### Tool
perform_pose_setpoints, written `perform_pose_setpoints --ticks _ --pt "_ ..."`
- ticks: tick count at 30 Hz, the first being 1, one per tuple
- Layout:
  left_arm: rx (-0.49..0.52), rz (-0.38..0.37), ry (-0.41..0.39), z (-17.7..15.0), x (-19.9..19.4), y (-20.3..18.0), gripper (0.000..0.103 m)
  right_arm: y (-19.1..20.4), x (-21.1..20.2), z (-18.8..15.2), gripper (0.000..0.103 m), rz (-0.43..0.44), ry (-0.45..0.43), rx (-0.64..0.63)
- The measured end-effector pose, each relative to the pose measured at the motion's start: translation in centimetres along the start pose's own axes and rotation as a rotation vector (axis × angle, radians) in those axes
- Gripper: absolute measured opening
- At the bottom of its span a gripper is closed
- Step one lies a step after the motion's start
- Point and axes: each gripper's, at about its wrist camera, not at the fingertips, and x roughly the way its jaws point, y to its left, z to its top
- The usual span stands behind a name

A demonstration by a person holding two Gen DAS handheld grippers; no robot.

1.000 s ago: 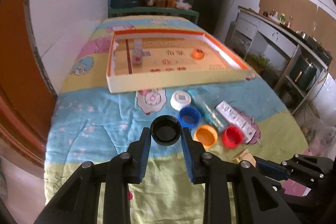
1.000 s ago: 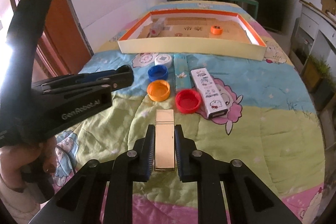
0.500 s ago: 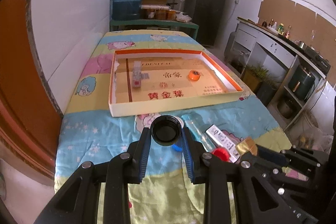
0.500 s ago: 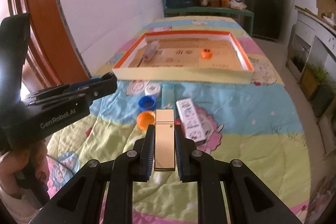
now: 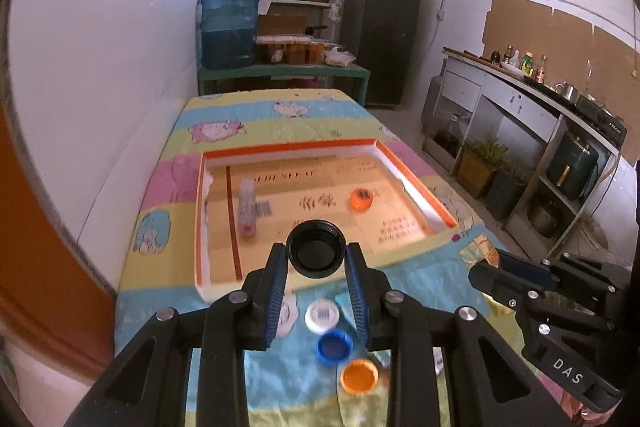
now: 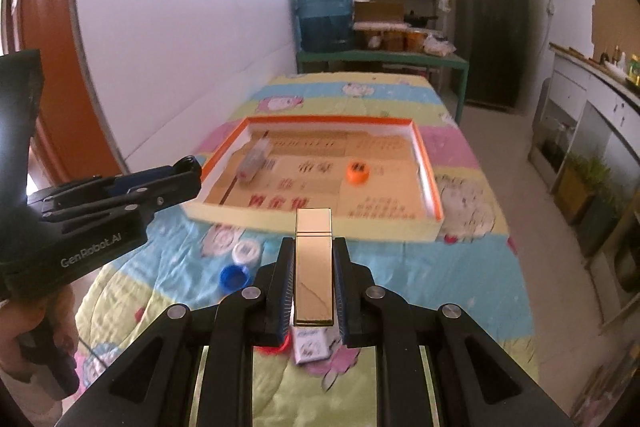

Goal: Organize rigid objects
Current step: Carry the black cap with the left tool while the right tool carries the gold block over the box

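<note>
Left gripper (image 5: 316, 259) clenched on black bottle cap (image 5: 315, 250), held above near wall of orange-rimmed box tray (image 5: 416, 183). Right gripper (image 6: 313, 267) clenched on gold rectangular bar (image 6: 313, 267), held over quilt (image 6: 440, 279) before tray. Below: white cap (image 5: 322, 315), blue cap (image 5: 334, 346), orange cap (image 5: 359, 375). Inside tray: 1 orange cap (image 5: 361, 199), 1 clear tube (image 5: 247, 207).

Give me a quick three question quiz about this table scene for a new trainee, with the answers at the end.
1. What do the left tongs hold?
2. True or false: the right tongs are empty.
3. How many things already lie in the orange-rimmed tray? A one, B two, C four.

Key:
1. A black cap.
2. False: they grip a gold bar-shaped case.
3. B: an orange cap and a clear tube.
</note>
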Motion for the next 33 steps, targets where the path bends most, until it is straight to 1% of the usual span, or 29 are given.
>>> perform_pose_setpoints --ticks 7,15,19,22,33 --pt "0.027 0.005 0.001 2.9 2.5 -0.2 0.03 -2.2 2.0 2.7 0.018 -0.031 -0.011 -0.01" --pt "0.042 0.014 0.027 4.9 5.6 -0.1 0.03 -4.5 4.6 5.1 0.018 -0.039 0.0 -0.005" --pt "0.035 0.01 0.051 5.4 7.2 0.2 0.03 -5.2 6.1 5.9 0.018 -0.038 0.009 -0.005" --pt "0.043 0.021 0.07 5.7 8.6 0.2 0.03 -5.8 7.4 6.4 0.018 -0.038 0.021 -0.002" --pt "0.015 0.035 0.14 6.0 13.2 1.1 0.03 -7.1 12.5 7.2 0.018 -0.037 0.089 0.004"
